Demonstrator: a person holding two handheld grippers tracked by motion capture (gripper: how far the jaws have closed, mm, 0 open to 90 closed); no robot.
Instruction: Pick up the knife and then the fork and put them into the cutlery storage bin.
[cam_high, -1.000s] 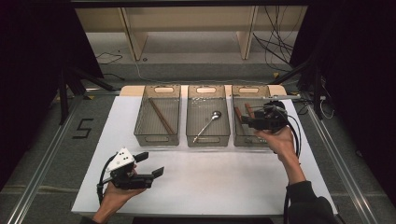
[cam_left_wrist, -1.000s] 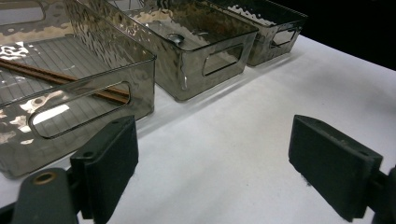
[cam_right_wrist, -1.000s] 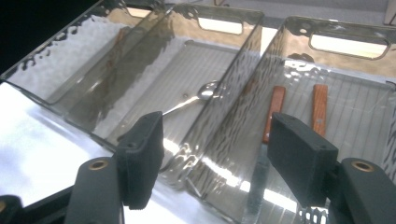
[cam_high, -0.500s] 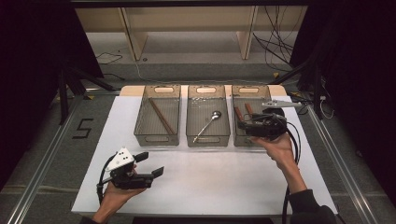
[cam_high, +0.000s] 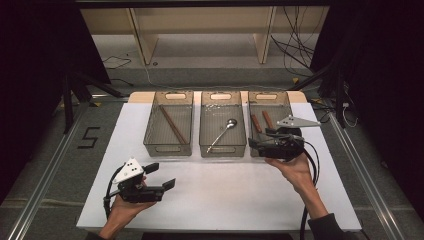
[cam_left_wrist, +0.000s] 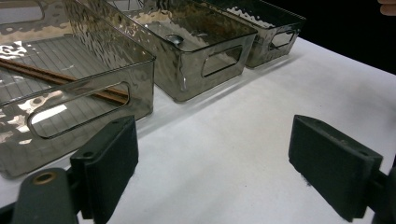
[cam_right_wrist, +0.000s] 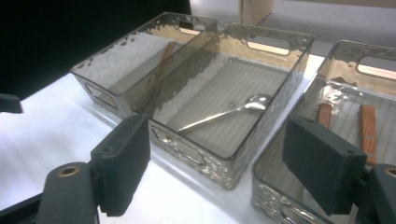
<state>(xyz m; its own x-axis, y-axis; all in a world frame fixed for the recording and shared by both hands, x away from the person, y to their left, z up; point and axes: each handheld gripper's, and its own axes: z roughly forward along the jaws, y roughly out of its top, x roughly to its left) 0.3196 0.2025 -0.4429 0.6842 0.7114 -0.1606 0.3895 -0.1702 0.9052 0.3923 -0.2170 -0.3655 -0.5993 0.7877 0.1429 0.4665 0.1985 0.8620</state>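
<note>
My right gripper (cam_high: 256, 139) has drawn back from above the right-hand smoky clear plastic bin (cam_high: 287, 102) toward its near wall and slid a little toward the middle, and its fingers (cam_right_wrist: 122, 165) have just been opening; nothing is between them, so they stand released and empty. The two short brown wooden-handled pieces (cam_high: 262, 121) lie flat on that bin's ribbed floor, side by side and a little apart, which I take as sorted cutlery left where it belongs. In my right gripper view I see them past my far finger, in the bin at the right.

The middle bin (cam_high: 221, 103) holds a silver metal spoon (cam_high: 222, 134) lying diagonally, bowl toward the far end. The left bin (cam_high: 169, 103) holds thin dark brown wooden chopsticks (cam_high: 172, 125), also diagonal. One kind per bin suggests sorting by type.

My left gripper (cam_high: 161, 176) rests low over the white table (cam_high: 225, 195), near the front edge and well apart from the bins, fingers (cam_left_wrist: 108, 161) spread wide with only bare table between them; it looks parked out of the way.

I cannot tell what the brown pieces are: my gripper's body and the grey plate cover their near ends from above, and my own finger cuts them off in the close view. The rippled bin walls blur the chopsticks, so I cannot count them with certainty.
</note>
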